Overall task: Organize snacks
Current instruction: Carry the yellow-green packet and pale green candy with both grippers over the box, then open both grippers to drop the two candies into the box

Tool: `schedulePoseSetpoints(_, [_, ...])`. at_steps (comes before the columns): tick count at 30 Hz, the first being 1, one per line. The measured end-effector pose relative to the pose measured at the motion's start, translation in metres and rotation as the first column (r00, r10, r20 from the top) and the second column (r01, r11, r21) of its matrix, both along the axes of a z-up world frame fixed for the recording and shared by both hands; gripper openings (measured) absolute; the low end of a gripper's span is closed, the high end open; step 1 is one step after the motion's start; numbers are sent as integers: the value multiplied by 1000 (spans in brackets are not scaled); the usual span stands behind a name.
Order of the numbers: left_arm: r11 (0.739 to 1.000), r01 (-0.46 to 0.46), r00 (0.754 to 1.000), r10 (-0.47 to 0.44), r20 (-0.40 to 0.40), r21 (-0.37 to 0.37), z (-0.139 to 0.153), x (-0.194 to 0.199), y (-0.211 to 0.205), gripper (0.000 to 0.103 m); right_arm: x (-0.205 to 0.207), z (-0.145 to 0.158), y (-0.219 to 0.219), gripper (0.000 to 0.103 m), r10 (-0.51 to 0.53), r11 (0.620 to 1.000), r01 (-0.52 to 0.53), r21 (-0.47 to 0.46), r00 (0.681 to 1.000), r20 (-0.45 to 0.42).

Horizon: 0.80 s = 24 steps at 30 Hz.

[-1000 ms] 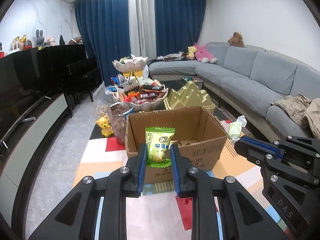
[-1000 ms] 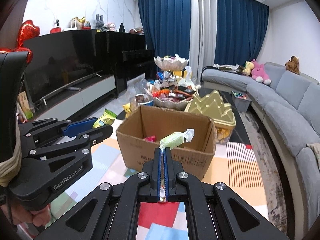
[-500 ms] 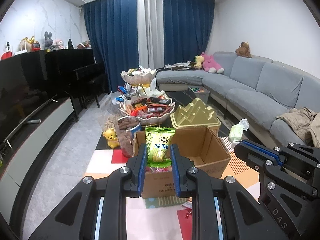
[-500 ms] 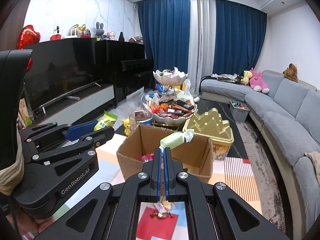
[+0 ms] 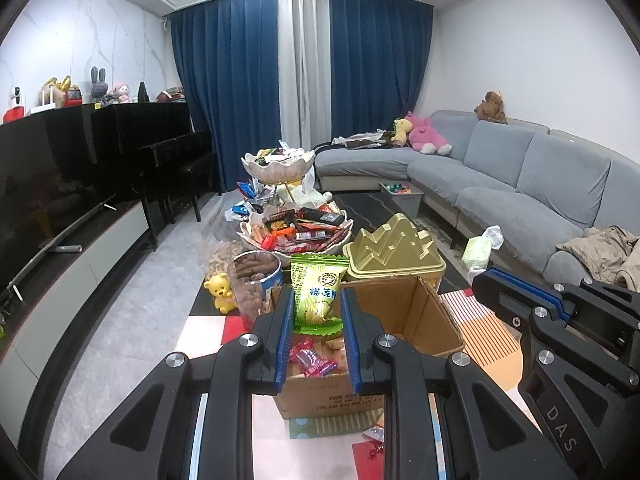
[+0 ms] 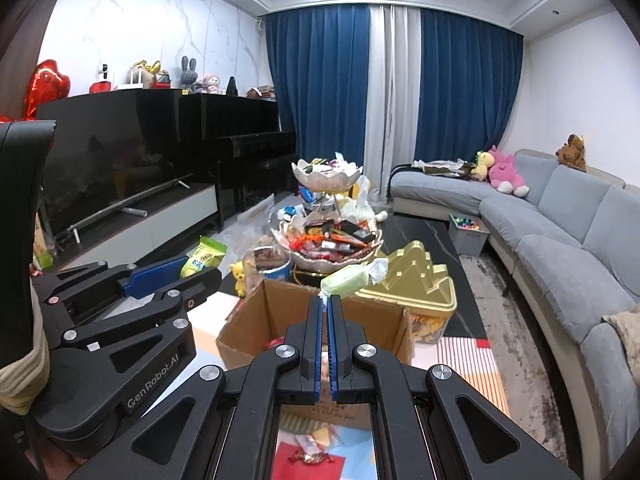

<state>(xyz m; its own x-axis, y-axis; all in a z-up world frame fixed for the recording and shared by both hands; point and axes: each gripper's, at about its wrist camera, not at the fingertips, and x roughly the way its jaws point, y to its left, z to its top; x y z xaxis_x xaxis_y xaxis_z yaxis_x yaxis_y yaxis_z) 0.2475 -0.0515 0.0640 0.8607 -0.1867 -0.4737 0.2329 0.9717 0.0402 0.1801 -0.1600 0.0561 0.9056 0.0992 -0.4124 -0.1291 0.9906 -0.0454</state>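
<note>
My left gripper [image 5: 316,308] is shut on a green snack packet [image 5: 318,290], held upright above the near rim of an open cardboard box [image 5: 424,320]. The box holds a few wrapped sweets [image 5: 312,360]. My right gripper [image 6: 325,304] is shut on the twisted end of a pale green wrapped candy [image 6: 346,280], which sticks out up and to the right over the same cardboard box [image 6: 256,320]. In the right wrist view the left gripper [image 6: 180,276] with its green packet [image 6: 204,256] shows at left. The right gripper [image 5: 500,284] enters the left wrist view from the right.
Behind the box stand a two-tier dish of snacks [image 5: 296,232], a gold mountain-shaped tin [image 5: 394,250], a tub of brown snacks [image 5: 256,276] and a yellow bear figure [image 5: 220,292]. A grey sofa [image 5: 520,184] runs along the right, a TV unit [image 5: 60,264] along the left. Loose sweets [image 6: 308,456] lie on the coloured mat below.
Both grippers have risen with their snacks still held. The box now sits lower in both views, and its inside with the sweets shows more.
</note>
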Motion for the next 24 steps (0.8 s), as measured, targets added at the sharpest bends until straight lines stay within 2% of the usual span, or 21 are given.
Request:
schedulePoseSetpoints(12, [1000,6,1000,-6,-7,26,-3,42,-12,24,35,2,-4,4,-13,1000,13,-17,1000,1])
schedulePoseSetpoints(24, [999,10,997,-7,-77,41,-32,81,-22,24,74,-25,-10,4,-27,999,25,-30,997,-68])
